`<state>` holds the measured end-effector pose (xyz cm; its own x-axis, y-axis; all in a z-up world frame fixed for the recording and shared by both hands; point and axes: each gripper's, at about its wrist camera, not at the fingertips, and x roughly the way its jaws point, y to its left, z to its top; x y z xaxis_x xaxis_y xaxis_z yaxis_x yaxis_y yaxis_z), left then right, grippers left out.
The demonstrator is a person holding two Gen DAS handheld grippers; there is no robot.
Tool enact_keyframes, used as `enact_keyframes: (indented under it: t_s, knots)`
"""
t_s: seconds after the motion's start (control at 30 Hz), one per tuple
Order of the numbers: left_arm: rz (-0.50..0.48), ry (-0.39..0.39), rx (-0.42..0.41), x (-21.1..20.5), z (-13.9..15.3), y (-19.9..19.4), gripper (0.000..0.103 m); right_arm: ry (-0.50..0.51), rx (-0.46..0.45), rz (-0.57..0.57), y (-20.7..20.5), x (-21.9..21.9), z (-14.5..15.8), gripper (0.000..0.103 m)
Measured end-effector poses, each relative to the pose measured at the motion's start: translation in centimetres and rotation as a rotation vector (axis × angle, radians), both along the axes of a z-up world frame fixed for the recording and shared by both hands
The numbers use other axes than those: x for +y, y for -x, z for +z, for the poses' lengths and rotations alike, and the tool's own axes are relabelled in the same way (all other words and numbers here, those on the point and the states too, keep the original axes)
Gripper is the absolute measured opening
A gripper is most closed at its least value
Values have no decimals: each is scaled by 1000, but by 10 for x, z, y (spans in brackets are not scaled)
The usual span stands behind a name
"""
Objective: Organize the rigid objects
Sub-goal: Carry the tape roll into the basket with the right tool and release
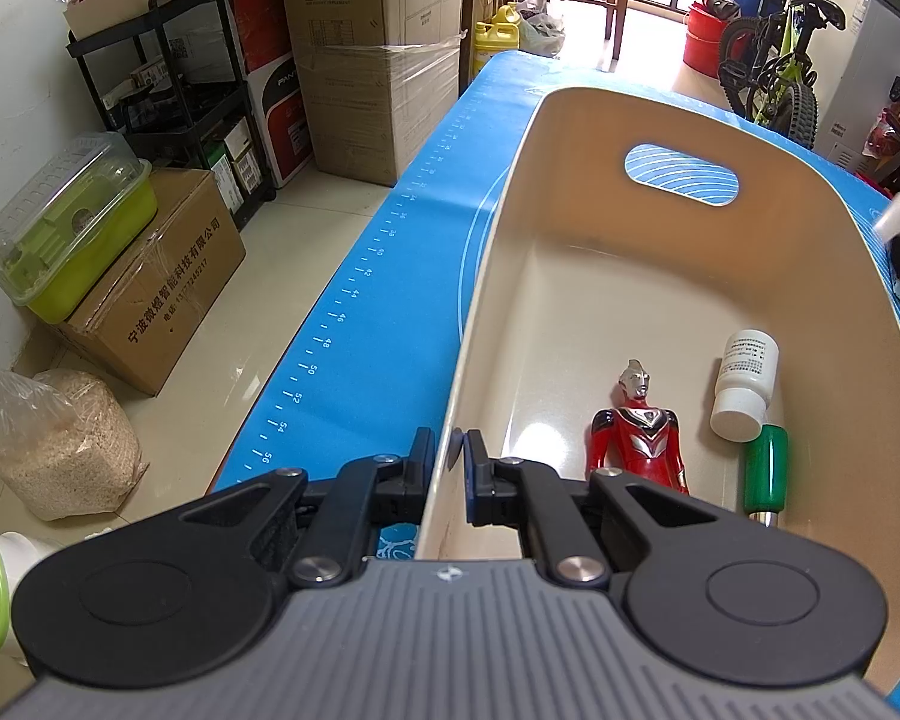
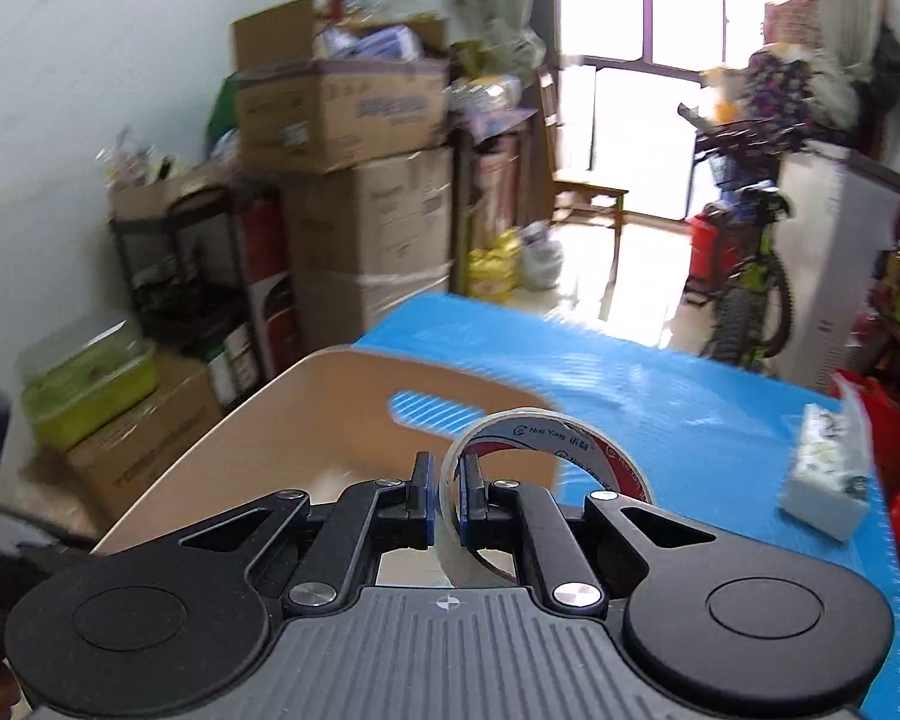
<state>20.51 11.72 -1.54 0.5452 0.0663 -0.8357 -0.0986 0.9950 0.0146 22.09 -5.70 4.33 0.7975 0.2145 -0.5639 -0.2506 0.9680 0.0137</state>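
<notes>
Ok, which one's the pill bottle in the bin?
Look inside the beige bin on the blue mat, near its right wall. The pill bottle lies between the red figure and the green-handled screwdriver; it alone is white, with printed label.

The far half of the bin (image 1: 822, 276) floor is lying bare; a figure (image 1: 639, 426), bottle (image 1: 744, 384) and green-handled tool (image 1: 765, 468) are crowding its near right corner. A tissue pack (image 2: 828, 480) is occupying the counter (image 2: 690, 420) right.

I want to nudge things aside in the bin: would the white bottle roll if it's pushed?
Probably: the white bottle lies on its side on the bin floor, which looks glossy. It may stop against the green handle by its cap. It looks like plastic, so likely light.
</notes>
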Motion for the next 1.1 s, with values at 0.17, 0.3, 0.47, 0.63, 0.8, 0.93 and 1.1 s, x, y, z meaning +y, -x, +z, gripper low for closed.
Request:
enact_keyframes:
  t_s: [0.17, 0.3, 0.47, 0.63, 0.8, 0.93, 1.1]
  knots:
    - [-1, -1, 0, 0, 0, 0, 11, 0, 108, 44, -6, 23, -20, 18]
    - [1, -1, -1, -1, 1, 0, 11, 42, 151, 98, -2, 42, -36, 20]
    - [0, 0, 0, -1, 1, -1, 11, 85, 225, 148, 1, 58, -57, 19]
    - [1, 0, -1, -1, 1, -1, 11, 109, 288, 166, 2, 61, -67, 21]
    - [1, 0, -1, 0, 1, -1, 11, 89, 258, 154, 6, 52, -57, 60]
    - [1, 0, -1, -1, 1, -1, 11, 63, 224, 116, 7, 37, -44, 72]
    - [1, 2, -1, -1, 2, -1, 11, 52, 175, 47, 7, 17, -28, 82]
